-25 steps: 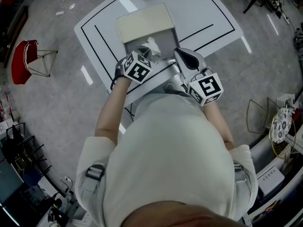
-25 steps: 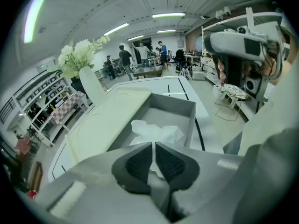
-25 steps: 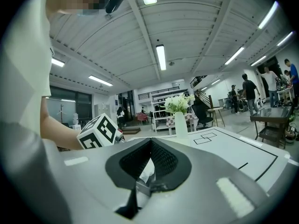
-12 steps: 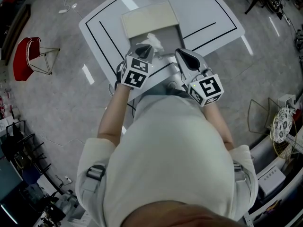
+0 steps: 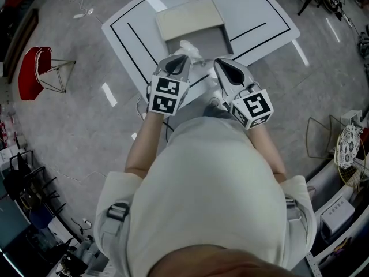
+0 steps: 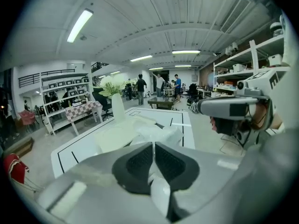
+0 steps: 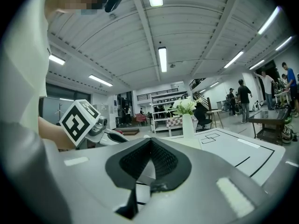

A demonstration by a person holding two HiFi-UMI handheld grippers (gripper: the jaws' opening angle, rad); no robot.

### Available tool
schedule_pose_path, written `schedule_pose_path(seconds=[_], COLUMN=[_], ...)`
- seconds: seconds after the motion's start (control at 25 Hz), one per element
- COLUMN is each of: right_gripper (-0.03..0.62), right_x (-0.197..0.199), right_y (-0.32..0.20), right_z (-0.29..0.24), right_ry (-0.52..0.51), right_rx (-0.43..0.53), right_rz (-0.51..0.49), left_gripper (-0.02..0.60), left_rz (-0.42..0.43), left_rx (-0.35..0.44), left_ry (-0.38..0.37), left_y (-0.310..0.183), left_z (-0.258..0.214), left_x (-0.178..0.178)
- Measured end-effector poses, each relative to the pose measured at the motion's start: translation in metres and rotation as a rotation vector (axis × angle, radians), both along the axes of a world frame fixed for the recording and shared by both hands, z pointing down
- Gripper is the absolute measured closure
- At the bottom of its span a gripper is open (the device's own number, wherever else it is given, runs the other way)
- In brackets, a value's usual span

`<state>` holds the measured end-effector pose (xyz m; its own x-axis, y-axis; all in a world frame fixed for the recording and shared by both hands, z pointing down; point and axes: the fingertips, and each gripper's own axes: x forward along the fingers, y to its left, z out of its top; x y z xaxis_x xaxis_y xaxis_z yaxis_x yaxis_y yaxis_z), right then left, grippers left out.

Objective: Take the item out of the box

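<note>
- While my left gripper (image 6: 153,147) is clamped on the item (image 6: 158,133), a crumpled piece in whitish clear wrap, its dark pads press together on a fold of that wrap.
- Most of the item bunches up just ahead of that gripper's tips, on the side away from me.
- Beyond and below the item sits the box (image 5: 190,17), open, with its cream lid on the far side and its grey inside nearer my grippers.
- Seen from the head view, the item shows over the box's near left corner; I cannot tell whether it touches the box.
- The box rests on the white bench (image 5: 262,13), which is marked with black lines and lies ahead of both my grippers.
- My right gripper (image 7: 150,143) has its jaws together at the tips with nothing between them; only bare bench shows through the slit lower down.
- It sits just to the right of my left gripper, side by side with it, above the near edge of the bench and apart from the box.
- My left gripper's marker cube (image 7: 79,121) shows off to the left of my right gripper.
- A white vase of flowers (image 6: 115,107) stands on the bench well beyond my left gripper, past the box.
</note>
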<state>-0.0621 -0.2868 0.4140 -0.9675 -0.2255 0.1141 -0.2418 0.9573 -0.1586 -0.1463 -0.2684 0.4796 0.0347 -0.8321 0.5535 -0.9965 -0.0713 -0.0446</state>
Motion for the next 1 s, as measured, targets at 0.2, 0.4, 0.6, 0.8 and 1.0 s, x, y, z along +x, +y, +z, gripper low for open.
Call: schedule_pose_path(seconds=[0.2,0.4,0.6,0.8,1.0], right_gripper=[0.603,0.603,0.603,0.603,0.603], right_x=[0.004,0.012,0.023,0.033,0.039], right_y=[0.027,0.059,0.093,0.122,0.146], right_z=[-0.003,-0.004,-0.005,-0.006,-0.008], right_ry=[-0.005,-0.002,0.003,0.011,0.011], right_rx=[0.004,0.002,0.005,0.013,0.024], right_rz=[0.024,0.046,0.059,0.064,0.061], left_gripper=[0.565,0.565,0.565,0.565,0.565], left_rz=[0.006,0.006,-0.006,0.002,-0.004], left_rx=[0.044,0.077,0.104,0.125,0.149], left_ry=[0.029,0.04,0.074,0.094,0.11], left_y=[0.028,0.061,0.094,0.121,0.144], left_z=[-0.007,-0.015,-0.019,-0.018,-0.021], left_x=[0.008,0.015,0.023,0.036,0.047])
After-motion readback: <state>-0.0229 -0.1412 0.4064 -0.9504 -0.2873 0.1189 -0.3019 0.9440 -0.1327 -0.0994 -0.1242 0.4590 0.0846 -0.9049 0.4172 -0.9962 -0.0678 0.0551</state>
